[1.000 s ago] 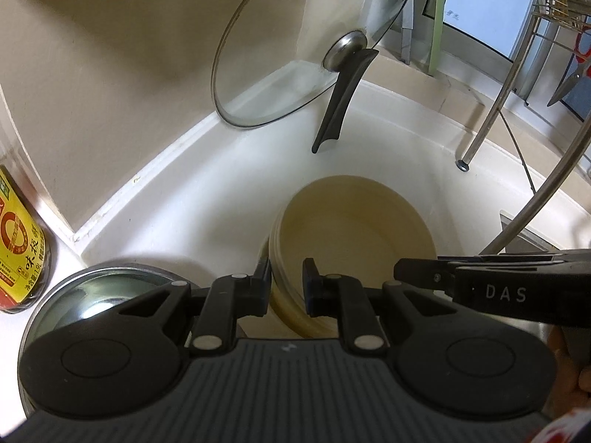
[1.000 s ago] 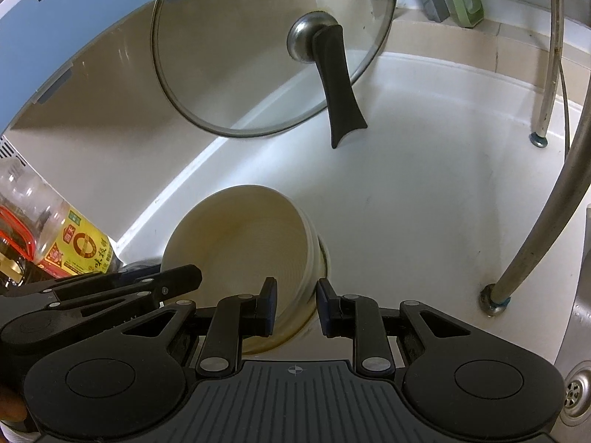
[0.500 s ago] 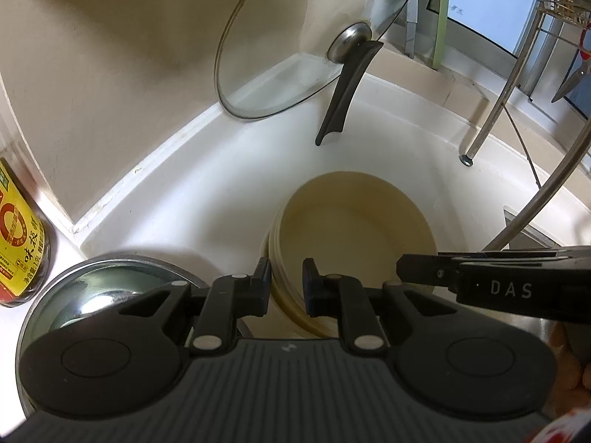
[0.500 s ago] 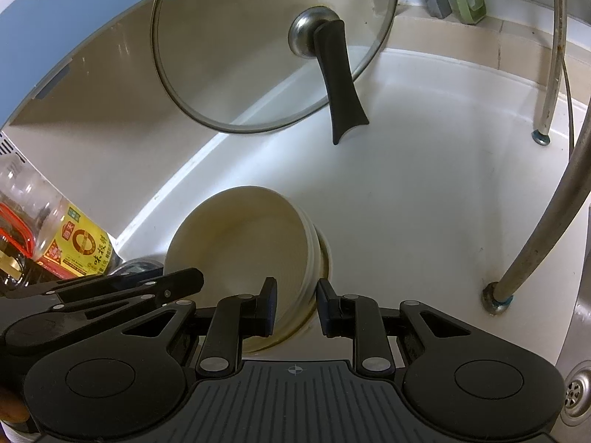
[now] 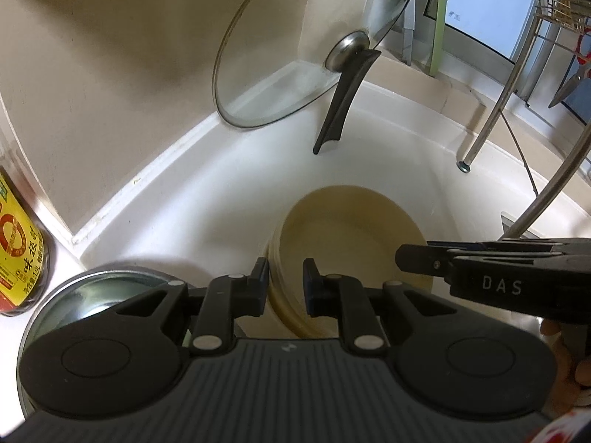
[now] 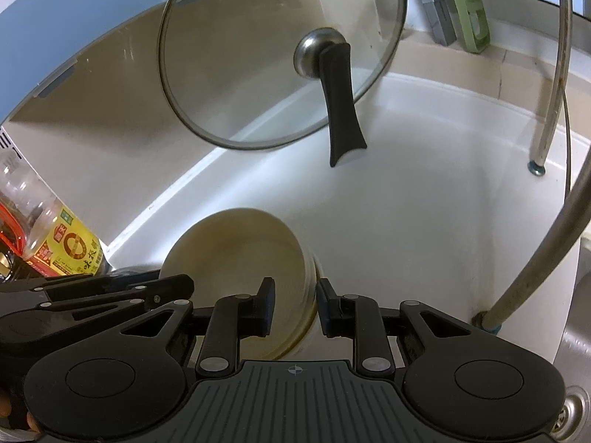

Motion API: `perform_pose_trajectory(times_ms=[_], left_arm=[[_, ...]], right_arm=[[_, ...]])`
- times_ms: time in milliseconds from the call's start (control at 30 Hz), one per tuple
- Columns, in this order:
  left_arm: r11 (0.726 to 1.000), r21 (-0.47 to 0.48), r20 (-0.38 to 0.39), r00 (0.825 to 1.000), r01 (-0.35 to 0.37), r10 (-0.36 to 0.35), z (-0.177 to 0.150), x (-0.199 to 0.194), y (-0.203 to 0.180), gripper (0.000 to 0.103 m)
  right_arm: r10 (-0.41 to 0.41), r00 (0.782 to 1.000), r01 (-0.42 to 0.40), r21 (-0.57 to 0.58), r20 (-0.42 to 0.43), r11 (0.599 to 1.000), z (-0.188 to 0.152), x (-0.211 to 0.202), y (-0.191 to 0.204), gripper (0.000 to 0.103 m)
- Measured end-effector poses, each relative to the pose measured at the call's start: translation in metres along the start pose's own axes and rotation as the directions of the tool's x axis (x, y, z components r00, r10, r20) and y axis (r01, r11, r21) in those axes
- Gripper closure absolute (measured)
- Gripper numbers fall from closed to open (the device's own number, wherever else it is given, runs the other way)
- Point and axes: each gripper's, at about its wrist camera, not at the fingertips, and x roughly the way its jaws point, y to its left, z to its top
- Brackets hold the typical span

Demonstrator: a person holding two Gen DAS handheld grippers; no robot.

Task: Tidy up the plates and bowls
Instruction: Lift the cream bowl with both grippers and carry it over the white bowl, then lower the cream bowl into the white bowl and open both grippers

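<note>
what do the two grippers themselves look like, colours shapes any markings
Both are matte black plastic. The left gripper and right gripper each have two flat fingers on jointed links with silver pivot pins, two round black discs, and a ribbed dark grey base plate with a small centre mark. The right one's side reads "DAS" in white. No cables visible.

Left wrist view: mounted behind the left gripper, looking forward and down at close range over the white counter. Right wrist view: same arrangement behind the right gripper, set further right. Shared ground: the stacked bowls, glass lid, sauce bottle. Each view catches the opposite gripper at its edge.
</note>
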Motion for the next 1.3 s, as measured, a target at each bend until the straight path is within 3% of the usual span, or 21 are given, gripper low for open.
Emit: perform_pose_trajectory(times_ms=[167,267,367,467,1300], left_arm=[[0.999,0.018,0.025,0.999,-0.035,0.035,0.006,0.001,0.002,0.087],[0.999,0.023,0.026,0.999,-0.030,0.029,0.010,0.004,0.004,0.093],[1.000,0.024,0.015,1.000,-0.016,0.015,0.012,0.007,0.004,0.098],[0.999,0.036,0.011,1.000,-0.016,0.016,0.013,0.007,0.003,0.097],[0.999,0.040,-0.027,0.999,0.028,-0.027,0.018,0.010,0.008,0.095]], right_arm=[[-0.002,0.999,0.003,-0.022,0.036,1.000,0.003,0.000,0.001,0.078],[-0.001,0.999,0.003,-0.042,0.052,0.999,0.006,0.000,0.003,0.079],[-0.023,0.998,0.026,-0.062,0.051,0.998,0.010,0.003,0.006,0.092],[-0.030,0.999,0.032,-0.059,0.043,0.998,0.014,0.007,0.003,0.097],[-0.017,1.000,0.017,-0.092,0.011,0.996,0.027,0.020,0.000,0.097]])
